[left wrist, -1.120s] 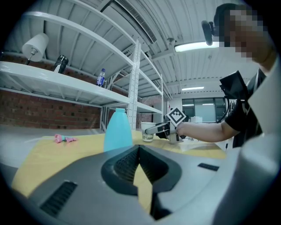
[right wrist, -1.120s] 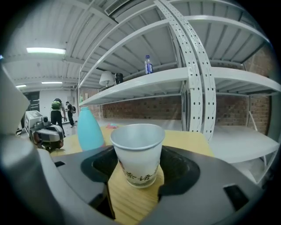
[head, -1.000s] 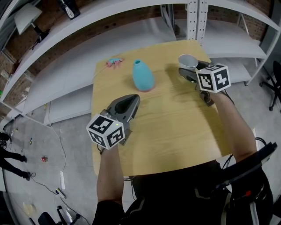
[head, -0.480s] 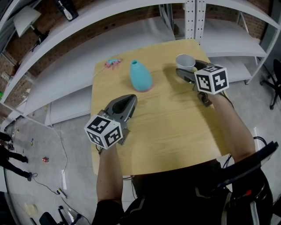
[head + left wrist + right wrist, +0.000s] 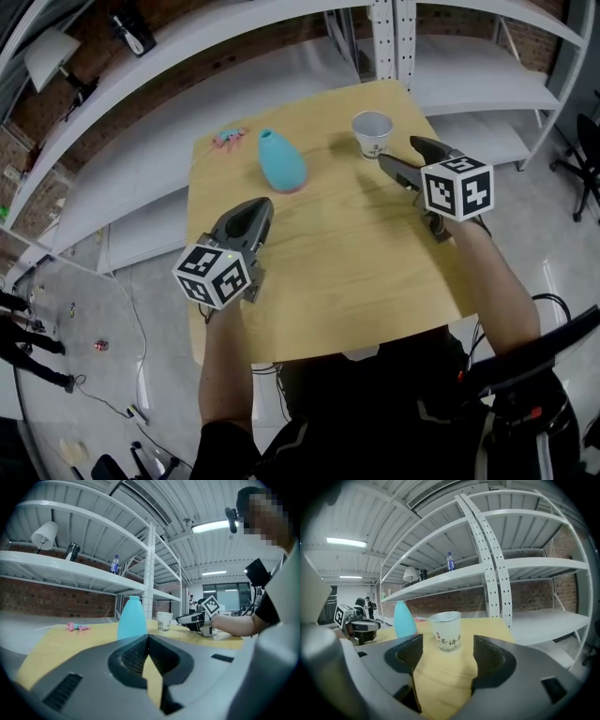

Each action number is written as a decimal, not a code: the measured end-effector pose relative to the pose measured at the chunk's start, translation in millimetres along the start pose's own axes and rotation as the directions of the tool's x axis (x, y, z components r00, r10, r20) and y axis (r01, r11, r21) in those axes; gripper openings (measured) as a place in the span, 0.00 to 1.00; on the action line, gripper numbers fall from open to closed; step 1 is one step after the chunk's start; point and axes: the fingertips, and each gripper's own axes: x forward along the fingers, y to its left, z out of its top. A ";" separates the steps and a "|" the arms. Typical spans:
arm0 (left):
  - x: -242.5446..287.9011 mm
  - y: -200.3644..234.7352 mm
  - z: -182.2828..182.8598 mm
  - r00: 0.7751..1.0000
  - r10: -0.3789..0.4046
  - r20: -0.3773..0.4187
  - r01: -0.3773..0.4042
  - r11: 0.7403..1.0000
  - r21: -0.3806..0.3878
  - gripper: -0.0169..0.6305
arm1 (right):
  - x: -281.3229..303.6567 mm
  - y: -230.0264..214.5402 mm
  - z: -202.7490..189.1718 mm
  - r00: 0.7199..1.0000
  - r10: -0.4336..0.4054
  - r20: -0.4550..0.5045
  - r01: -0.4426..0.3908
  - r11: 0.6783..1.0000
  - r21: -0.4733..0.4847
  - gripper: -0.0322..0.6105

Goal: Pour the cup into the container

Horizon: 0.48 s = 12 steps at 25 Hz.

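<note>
One cup [image 5: 372, 134] upright on table [image 5: 356, 262] — right claw [image 5: 398, 152] just opened, nothing between

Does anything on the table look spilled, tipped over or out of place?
Nothing stands out. The cup and the blue container both stand upright on the table, with no spill visible. A small pink item lies near its far left corner.
</note>
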 end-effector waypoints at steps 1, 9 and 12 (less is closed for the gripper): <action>-0.1 -3.1 -0.6 1.000 0.006 -0.002 -0.006 1.000 -0.003 0.02 | -5.6 2.0 -2.6 1.000 -0.003 0.004 0.003 1.000 0.001 0.54; -27.8 -88.6 -9.4 1.000 -0.015 0.007 0.015 1.000 0.004 0.02 | -78.1 43.4 -32.0 1.000 0.009 -0.006 -0.010 0.999 -0.047 0.05; -62.4 -130.4 -16.2 1.000 -0.018 0.019 0.019 0.999 -0.039 0.02 | -128.2 74.6 -48.0 0.999 0.037 -0.003 -0.037 0.998 -0.044 0.05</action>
